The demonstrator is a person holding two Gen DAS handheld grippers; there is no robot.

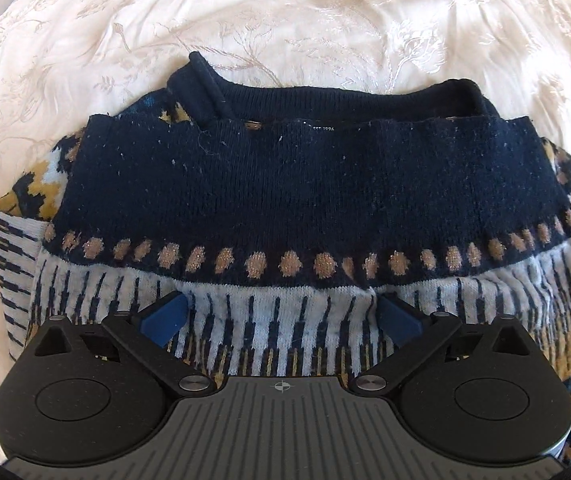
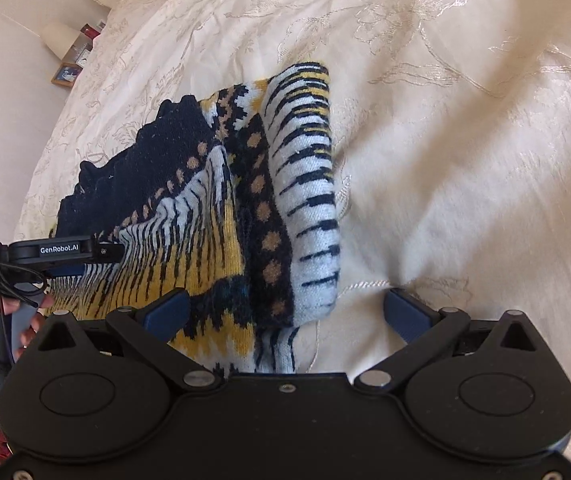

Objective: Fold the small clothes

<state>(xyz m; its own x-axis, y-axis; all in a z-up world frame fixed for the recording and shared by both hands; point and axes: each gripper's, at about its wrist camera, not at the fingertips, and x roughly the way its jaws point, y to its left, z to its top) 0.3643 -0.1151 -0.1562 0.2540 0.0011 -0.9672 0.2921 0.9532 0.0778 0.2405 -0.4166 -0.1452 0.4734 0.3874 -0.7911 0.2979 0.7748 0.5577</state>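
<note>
Sweater (image 1: 285, 208) folded on cream bedspread (image 1: 325, 20); picture frame (image 2: 66, 74) beyond.

Folded sweater (image 2: 213, 216) on bedspread (image 2: 465, 160)

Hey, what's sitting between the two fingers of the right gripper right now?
In the right wrist view, the right gripper is open, and the near edge of the folded sweater lies between its fingers, with bare bedspread filling the rest.

Sweater (image 1: 285, 184), knitted, partly folded.
Navy yoke, tan dots, white-navy stripes, yellow bands; lies on cream bedspread (image 1: 325, 12).
</note>
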